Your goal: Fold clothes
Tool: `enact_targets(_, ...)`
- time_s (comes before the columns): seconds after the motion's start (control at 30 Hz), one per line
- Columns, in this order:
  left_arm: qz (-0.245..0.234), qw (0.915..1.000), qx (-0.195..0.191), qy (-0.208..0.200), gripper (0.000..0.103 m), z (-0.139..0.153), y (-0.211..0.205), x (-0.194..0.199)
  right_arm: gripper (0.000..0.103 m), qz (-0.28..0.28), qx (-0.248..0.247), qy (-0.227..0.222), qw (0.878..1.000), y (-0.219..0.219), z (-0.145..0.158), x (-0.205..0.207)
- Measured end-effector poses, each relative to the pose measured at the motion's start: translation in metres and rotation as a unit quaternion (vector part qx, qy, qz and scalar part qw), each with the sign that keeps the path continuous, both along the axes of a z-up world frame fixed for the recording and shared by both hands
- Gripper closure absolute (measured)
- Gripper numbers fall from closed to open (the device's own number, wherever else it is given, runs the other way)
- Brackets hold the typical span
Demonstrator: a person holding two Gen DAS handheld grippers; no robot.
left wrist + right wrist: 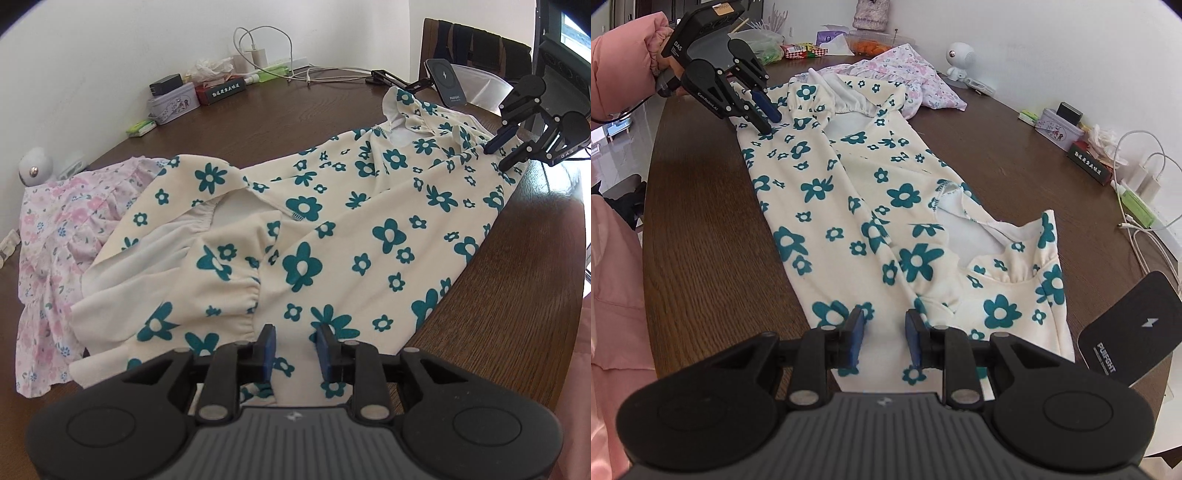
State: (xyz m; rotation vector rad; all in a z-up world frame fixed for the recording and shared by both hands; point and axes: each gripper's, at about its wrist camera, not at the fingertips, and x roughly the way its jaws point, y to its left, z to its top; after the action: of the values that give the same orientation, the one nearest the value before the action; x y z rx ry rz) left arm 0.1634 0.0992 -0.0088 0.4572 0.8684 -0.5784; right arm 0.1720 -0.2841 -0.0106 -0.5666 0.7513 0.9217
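Note:
A cream garment with teal flowers [332,221] lies stretched along the dark wooden table [258,125], one long side folded over itself. It also shows in the right wrist view [849,206]. My left gripper [293,350] is open, low over the garment's near end by its gathered hem. In the right wrist view the left gripper [768,118] hovers at the far end. My right gripper [882,339] is open over the opposite end, near the neckline. In the left wrist view the right gripper [504,151] sits at the far end, fingers apart.
A pink floral garment [55,251] lies bunched beside the cream one. A tin box [171,103], chargers and cables [255,55] line the wall. A black charging stand [1130,328] is by the right gripper. A small white robot toy [960,59] stands at the wall.

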Motion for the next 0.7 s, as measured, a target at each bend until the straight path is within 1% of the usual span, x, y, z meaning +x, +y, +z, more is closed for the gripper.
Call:
enact_targets(0.13,0.009,0.9999,0.001,0.006,0.079,0.001,0.005,-0.001,0.079,-0.006,-0.003,0.002,1.000,-0.019,0.001,-0.003)
enact_targets(0.2,0.011,0.9999,0.011,0.006,0.079,0.001,0.005,-0.002,0.079,-0.014,-0.010,-0.002,1.000,-0.027,0.001,-0.006)
enact_targets(0.3,0.016,0.9996,0.024,0.009,0.079,0.002,0.006,-0.005,0.079,-0.028,-0.010,0.002,1.000,-0.039,0.002,-0.005)
enact_targets(0.47,0.027,0.9987,0.044,0.009,0.079,0.004,0.011,-0.009,0.079,-0.038,-0.009,0.007,0.999,-0.054,0.002,-0.007)
enact_targets(0.57,0.034,0.9983,0.046,0.013,0.079,0.004,0.017,-0.010,0.079,-0.042,-0.008,0.012,0.999,-0.061,0.002,-0.008)
enact_targets(0.7,0.037,0.9985,0.038,0.014,0.079,0.004,0.020,-0.010,0.079,-0.046,-0.007,0.015,0.999,-0.065,0.001,-0.008)
